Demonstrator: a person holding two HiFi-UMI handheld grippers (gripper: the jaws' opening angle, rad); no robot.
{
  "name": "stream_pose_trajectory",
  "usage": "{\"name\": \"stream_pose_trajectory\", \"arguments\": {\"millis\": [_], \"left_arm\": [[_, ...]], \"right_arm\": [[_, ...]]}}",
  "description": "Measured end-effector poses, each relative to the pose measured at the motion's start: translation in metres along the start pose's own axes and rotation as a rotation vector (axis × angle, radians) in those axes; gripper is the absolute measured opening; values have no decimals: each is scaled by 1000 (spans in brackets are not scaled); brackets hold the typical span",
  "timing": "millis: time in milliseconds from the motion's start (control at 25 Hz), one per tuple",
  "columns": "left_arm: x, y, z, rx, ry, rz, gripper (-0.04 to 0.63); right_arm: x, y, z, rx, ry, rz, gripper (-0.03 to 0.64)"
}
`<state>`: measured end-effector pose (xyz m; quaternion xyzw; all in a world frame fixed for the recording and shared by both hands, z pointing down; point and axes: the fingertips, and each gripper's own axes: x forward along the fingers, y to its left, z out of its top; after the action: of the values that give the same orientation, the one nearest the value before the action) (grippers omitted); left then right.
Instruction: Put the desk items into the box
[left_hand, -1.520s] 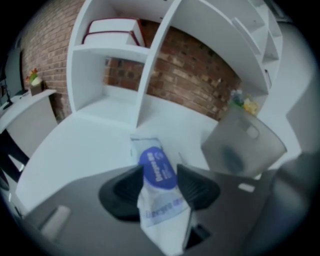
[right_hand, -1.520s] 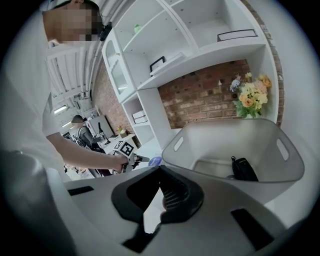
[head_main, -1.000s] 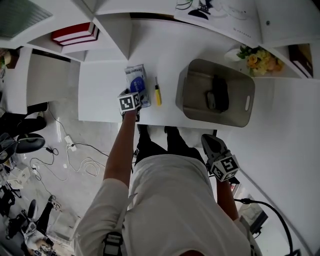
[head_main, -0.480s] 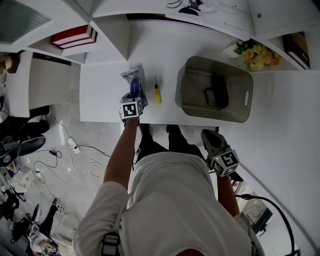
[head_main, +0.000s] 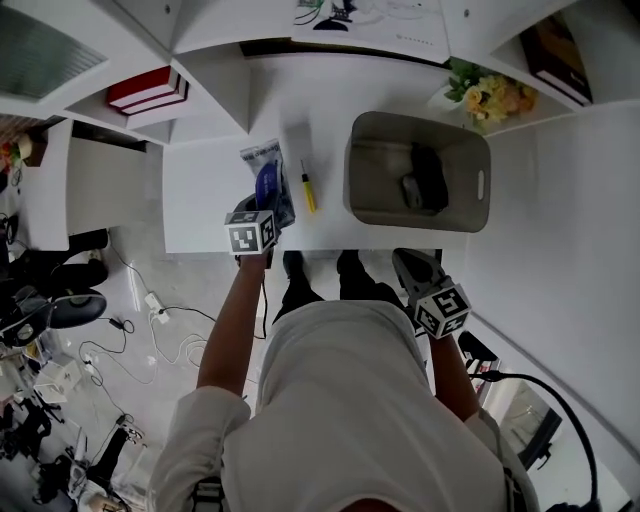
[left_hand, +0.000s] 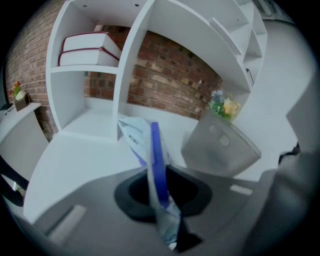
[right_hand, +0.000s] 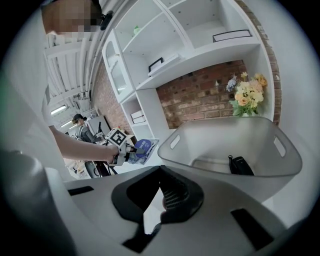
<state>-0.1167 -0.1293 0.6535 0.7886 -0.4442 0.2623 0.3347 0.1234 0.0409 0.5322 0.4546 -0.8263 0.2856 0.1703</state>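
Observation:
My left gripper is shut on a blue and white plastic packet, its jaws having just closed with the packet between them. The packet hangs edge-on above the white desk. A small yellow tool lies on the desk between the packet and the grey box. A dark item lies inside the box. My right gripper is shut and empty just off the desk's front edge, below the box. In the right gripper view the left gripper shows with the packet.
White shelf compartments run along the back of the desk, with red books at the left. A bunch of flowers stands behind the box at the right. Cables lie on the floor at the left.
The packet lay flat on the desk with my left gripper at its near end. Now the left gripper has closed on it and lifted it off the desk. The right gripper has stayed put.

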Motion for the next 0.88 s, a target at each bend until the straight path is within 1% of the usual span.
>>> {"name": "stream_pose_trajectory", "arguments": {"millis": [160, 480, 640, 880], "left_arm": [[-17, -27, 22, 46, -25, -38, 54], [-40, -101, 72, 202, -97, -137, 54], [-46, -135, 95, 258, -129, -182, 54], [-40, -181, 115, 334, -131, -244, 54]], "right_arm": [[-1, -2, 1, 1, -24, 12, 2], [-9, -11, -1, 9, -57, 15, 2], [-12, -18, 0, 31, -79, 14, 2], [-16, -32, 1, 51, -104, 3, 2]]}}
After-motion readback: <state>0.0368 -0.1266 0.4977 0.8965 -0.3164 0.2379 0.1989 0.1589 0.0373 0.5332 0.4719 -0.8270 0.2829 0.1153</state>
